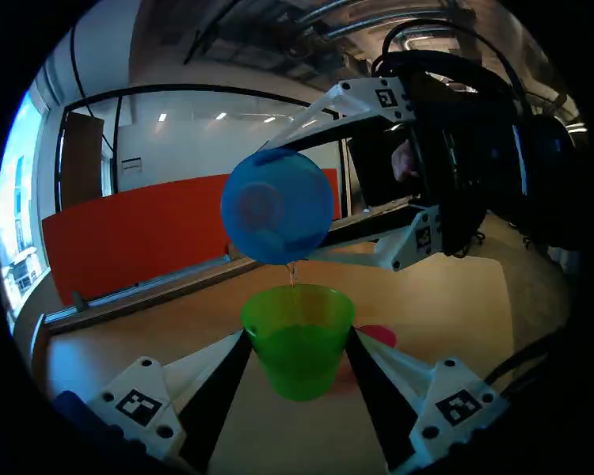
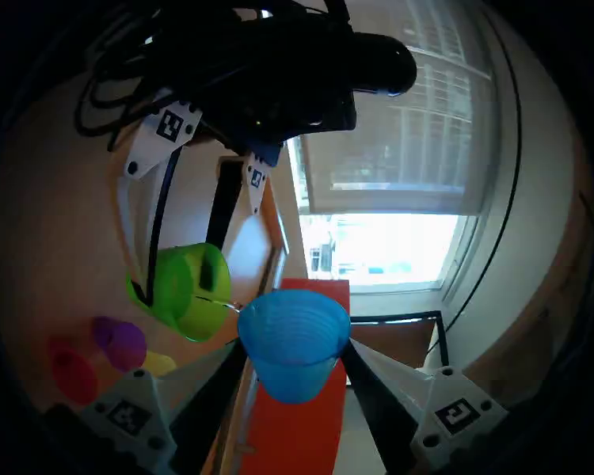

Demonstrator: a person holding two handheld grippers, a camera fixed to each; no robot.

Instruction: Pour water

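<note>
Left gripper (image 1: 297, 338): I see its two fingers pinching the green cup from either side, both pressed against the wall just below the rim.
Green cup (image 1: 298, 360): upright, mouth open to the top, lifted off the wooden table (image 1: 455, 317) and sitting directly under the blue cup.
Right gripper (image 2: 295, 346): its jaws clamp the blue cup, one finger on each side of the cup's wall. From the left gripper view I see it reaching in from the upper right.
Blue cup (image 2: 295, 352): tipped well over on its side, so the left gripper view looks at its round base. Its lowest rim edge hangs just above the green cup's mouth, not touching it.
Water (image 1: 292, 274): a thin stream drops from the blue cup's lower lip into the green cup. In the right gripper view it shows as a fine thread joining the two rims.
Fill level: I cannot tell how much is in either cup.
Spare cups: in the right gripper view a purple cup (image 2: 121, 342), a red cup (image 2: 71, 372) and a yellow cup (image 2: 162, 362) lie close together on the table, beyond the green cup.
Background: an orange partition (image 1: 131, 229) runs behind the table; a bright window (image 2: 376, 253) sits past the blue cup.
</note>
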